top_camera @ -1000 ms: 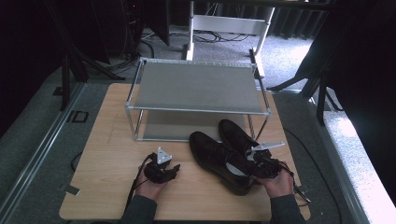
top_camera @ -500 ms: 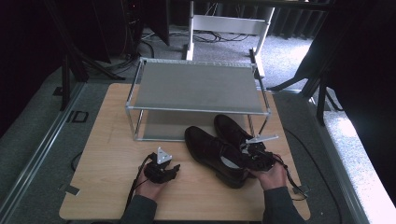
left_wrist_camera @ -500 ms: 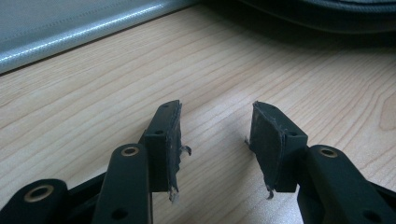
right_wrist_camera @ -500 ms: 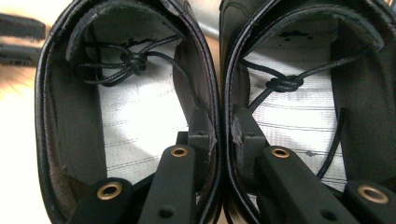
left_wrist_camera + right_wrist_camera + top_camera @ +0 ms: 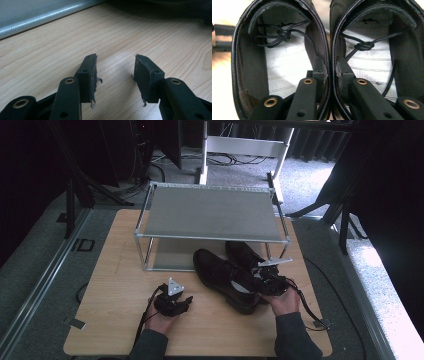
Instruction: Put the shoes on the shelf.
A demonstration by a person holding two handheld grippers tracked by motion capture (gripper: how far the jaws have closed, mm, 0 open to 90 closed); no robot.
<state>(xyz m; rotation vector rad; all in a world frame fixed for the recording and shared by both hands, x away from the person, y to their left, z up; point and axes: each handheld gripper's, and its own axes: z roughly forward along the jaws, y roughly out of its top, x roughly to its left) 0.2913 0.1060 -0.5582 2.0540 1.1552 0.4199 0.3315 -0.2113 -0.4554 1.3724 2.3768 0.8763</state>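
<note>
While idling open and empty on table (image 5: 115,285), left gripper (image 5: 115,75); right gripper (image 5: 331,72) pinching both shoes (image 5: 225,275) by inner walls, likely carrying them as one.

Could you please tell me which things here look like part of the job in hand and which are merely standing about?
Likely part of the job:
- pair of black shoes, inner walls pinched together by the right gripper
- metal rack just behind them
- left gripper, open over the bare table

Just about:
- white frame on the floor
- cables beyond the table
</note>
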